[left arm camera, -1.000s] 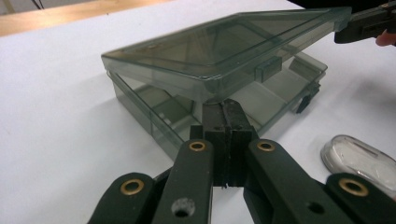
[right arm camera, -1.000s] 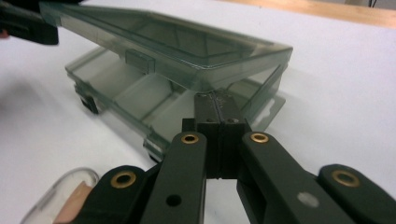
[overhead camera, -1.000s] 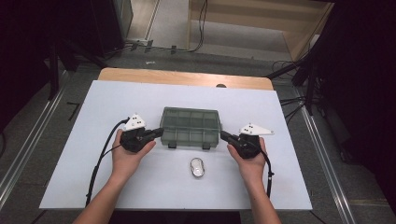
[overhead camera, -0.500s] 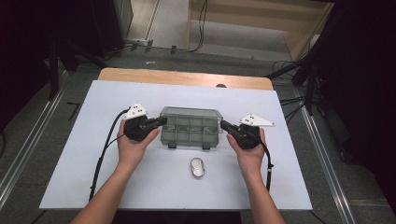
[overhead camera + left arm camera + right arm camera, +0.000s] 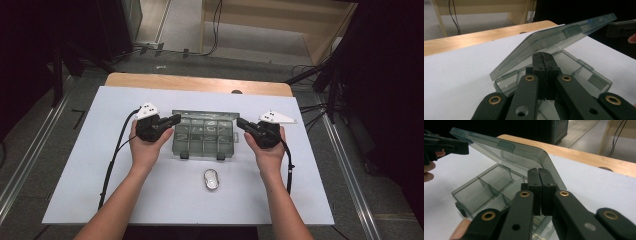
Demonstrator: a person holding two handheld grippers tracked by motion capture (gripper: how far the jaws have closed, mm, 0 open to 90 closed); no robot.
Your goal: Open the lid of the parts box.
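A smoky clear plastic compartment box (image 5: 204, 142) lies in the middle of the white table, its two latches facing the person. Its hinged lid (image 5: 554, 40) is tilted up at the front, and several empty compartments (image 5: 486, 186) show beneath. My left gripper (image 5: 175, 119) is shut, its tip (image 5: 543, 55) under the lid's left end. My right gripper (image 5: 240, 121) is shut too, its tip (image 5: 538, 171) under the lid's right end (image 5: 524, 153). Neither pair of jaws clamps anything. Across the box, the left gripper (image 5: 449, 146) shows at the lid's other corner.
A small oval silver object (image 5: 211, 179) lies on the white tabletop (image 5: 90, 165) in front of the box. A wooden strip (image 5: 200, 82) runs along the far edge. A black cable (image 5: 115, 150) trails from the left gripper toward the near left.
Both grippers have moved forward along the box's ends. The lid, flat shut one second ago, now stands raised at the front on the two shut jaw tips.
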